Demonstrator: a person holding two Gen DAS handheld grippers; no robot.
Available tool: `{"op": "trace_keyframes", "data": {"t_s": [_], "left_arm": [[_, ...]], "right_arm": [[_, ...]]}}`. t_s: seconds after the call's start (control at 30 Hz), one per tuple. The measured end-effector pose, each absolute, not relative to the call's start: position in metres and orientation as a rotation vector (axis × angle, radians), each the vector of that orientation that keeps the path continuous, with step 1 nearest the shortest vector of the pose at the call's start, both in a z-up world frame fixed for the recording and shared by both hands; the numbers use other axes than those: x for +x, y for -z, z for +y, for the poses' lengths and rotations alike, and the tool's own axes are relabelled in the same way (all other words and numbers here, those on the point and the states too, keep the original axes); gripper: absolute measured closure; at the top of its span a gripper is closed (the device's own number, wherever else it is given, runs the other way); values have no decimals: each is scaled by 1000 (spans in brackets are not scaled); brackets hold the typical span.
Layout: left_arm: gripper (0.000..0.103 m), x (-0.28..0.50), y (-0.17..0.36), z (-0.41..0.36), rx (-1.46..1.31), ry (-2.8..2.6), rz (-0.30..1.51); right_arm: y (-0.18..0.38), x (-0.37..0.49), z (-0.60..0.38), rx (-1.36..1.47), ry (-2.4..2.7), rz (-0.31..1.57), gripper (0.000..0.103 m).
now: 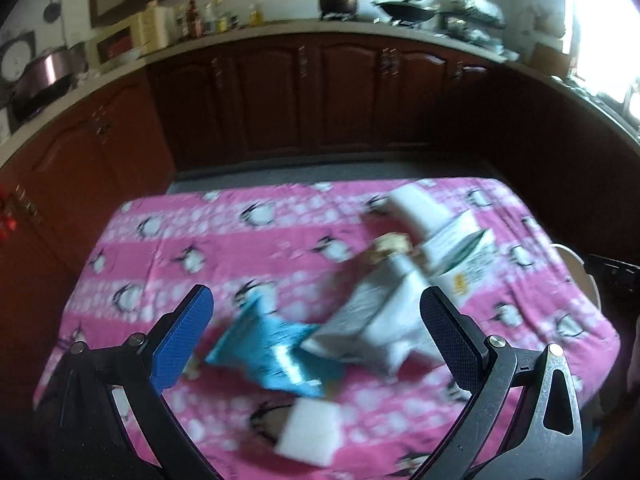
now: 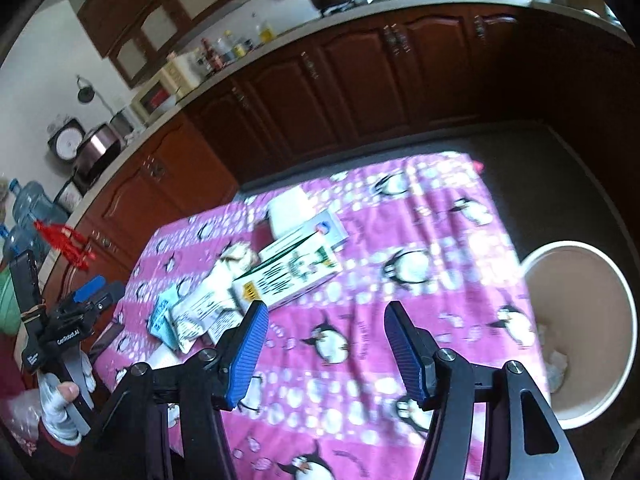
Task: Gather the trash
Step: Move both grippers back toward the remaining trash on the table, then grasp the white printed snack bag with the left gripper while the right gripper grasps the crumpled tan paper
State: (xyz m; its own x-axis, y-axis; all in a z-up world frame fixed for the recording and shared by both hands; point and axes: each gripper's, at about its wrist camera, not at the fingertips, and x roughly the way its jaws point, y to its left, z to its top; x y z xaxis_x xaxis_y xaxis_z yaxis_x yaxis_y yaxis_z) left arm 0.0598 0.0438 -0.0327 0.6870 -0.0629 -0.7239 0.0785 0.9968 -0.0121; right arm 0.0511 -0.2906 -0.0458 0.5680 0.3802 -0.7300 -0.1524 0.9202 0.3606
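Observation:
Trash lies in a loose pile on the pink penguin tablecloth (image 1: 160,264). In the left wrist view my left gripper (image 1: 316,320) hangs open above a blue wrapper (image 1: 272,356) and a flattened white carton (image 1: 372,320), touching neither. Beyond them sit a green-and-white box (image 1: 460,256), a crumpled scrap (image 1: 392,244) and a white block (image 1: 412,204); another white block (image 1: 308,428) lies nearer. My right gripper (image 2: 326,340) is open over bare cloth, right of the green-and-white box (image 2: 292,276). A round bin (image 2: 624,320) stands at the table's right edge.
White tissue (image 2: 556,360) lies inside the bin. A gloved hand (image 2: 60,400) holds the left gripper (image 2: 100,290) at the table's left side. Dark wooden cabinets (image 1: 320,92) and a cluttered counter run behind the table. Water jugs (image 2: 28,200) stand far left.

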Motion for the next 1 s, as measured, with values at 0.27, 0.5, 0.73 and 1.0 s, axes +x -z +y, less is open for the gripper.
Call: {"op": "trace_keyframes", "data": {"t_s": [0.27,0.5,0.73,1.0], "left_arm": [[0,65,57,73,-113,148,909],[0,83,79,29,-25,275,985],[0,114,106,-8,55,342,1057],[0,132,133,-26,189,369,1133]], "right_arm": [[70,71,-245,212,-370,1005,45],[90,87,-228,206,-367,1072,44],[92,92,-230,207,-362,1078,43],[98,96,-239,228,-347,1092,43]]}}
